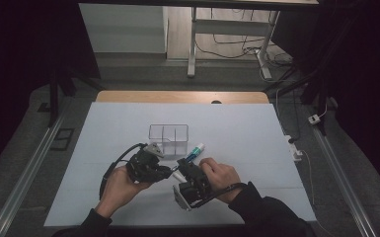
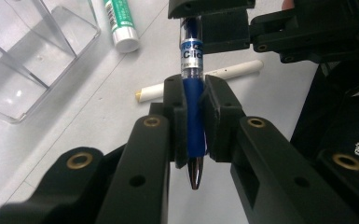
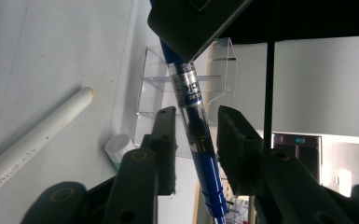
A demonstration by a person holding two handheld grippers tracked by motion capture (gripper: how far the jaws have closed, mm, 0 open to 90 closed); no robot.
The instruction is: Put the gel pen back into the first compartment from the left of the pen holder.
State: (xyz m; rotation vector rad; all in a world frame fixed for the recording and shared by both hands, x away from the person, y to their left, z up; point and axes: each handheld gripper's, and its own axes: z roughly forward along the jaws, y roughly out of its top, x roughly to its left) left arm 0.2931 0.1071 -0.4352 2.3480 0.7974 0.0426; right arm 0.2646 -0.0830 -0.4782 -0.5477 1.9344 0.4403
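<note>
Clamping the blue pen (image 2: pixel 193 116) by its rubber grip, the left gripper (image 2: pixel 195 119) holds firmly; the right gripper (image 3: pixel 196 140) stands open around its light, stiff, slippery clear barrel.

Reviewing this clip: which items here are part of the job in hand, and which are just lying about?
In hand:
- blue click pen with clear upper barrel, clamped in the left gripper
- right gripper, jaws open around the pen

Lying about:
- clear plastic divided organiser box
- green-and-white capped tube
- white stick
</note>
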